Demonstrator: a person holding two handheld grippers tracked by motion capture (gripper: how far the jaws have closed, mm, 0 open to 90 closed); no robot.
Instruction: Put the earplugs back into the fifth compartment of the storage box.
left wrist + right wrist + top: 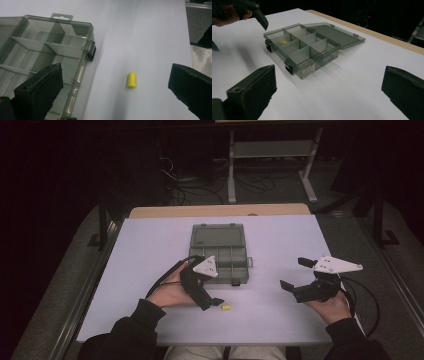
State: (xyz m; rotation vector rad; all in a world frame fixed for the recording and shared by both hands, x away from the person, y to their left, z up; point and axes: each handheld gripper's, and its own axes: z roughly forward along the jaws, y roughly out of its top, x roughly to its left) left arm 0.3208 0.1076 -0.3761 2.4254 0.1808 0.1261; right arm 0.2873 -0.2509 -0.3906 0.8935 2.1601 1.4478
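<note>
A small yellow cylinder (226, 308) (131, 80) lies on its side on the white table, just in front of the grey compartment box (220, 254) (50, 50) (304, 48). My left gripper (212, 303) (115, 95) hovers over it, angled down, jaws wide apart with the cylinder between and ahead of them, untouched. My right gripper (293, 273) (328, 95) is held to the right of the box, open and holding nothing. The box stands open, its lid (337, 32) flat on the far side. A faint yellow patch (284, 42) shows in one compartment.
The table's front edge (200, 342) is close behind the cylinder. A wooden strip (220, 211) runs along the table's far edge. Black latches (91, 53) stick out of the box's near wall. A cable (367, 305) trails from the right gripper.
</note>
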